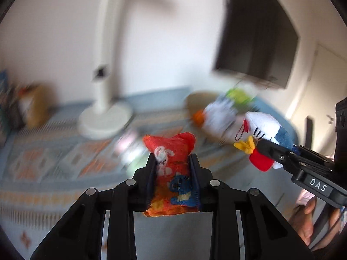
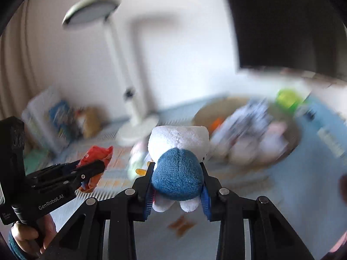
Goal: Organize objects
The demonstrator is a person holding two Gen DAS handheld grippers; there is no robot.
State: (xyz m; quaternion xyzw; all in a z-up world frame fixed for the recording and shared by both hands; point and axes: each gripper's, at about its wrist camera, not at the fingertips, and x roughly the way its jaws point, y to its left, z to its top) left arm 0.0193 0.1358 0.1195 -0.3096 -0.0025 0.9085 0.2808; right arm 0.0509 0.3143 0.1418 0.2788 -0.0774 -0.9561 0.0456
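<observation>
My left gripper (image 1: pixel 172 158) is shut on a small red-orange snack packet (image 1: pixel 171 169) with a blue figure printed on it, held above the patterned tablecloth. The packet also shows in the right wrist view (image 2: pixel 95 156), held by the left gripper (image 2: pixel 97 166). My right gripper (image 2: pixel 176 166) is shut on a white and blue duck plush (image 2: pixel 177 162). In the left wrist view the plush (image 1: pixel 264 130) shows its yellow beak, red bow and a bead chain, held by the right gripper (image 1: pixel 263 149) to the right of the packet.
A white desk lamp (image 1: pixel 104 117) stands at the back on the patterned tablecloth (image 1: pixel 54 162). A round woven basket (image 2: pixel 249 130) with several blurred items sits at the back right. A dark monitor (image 1: pixel 256 32) hangs above. Books and boxes (image 2: pixel 56 121) stand at the left.
</observation>
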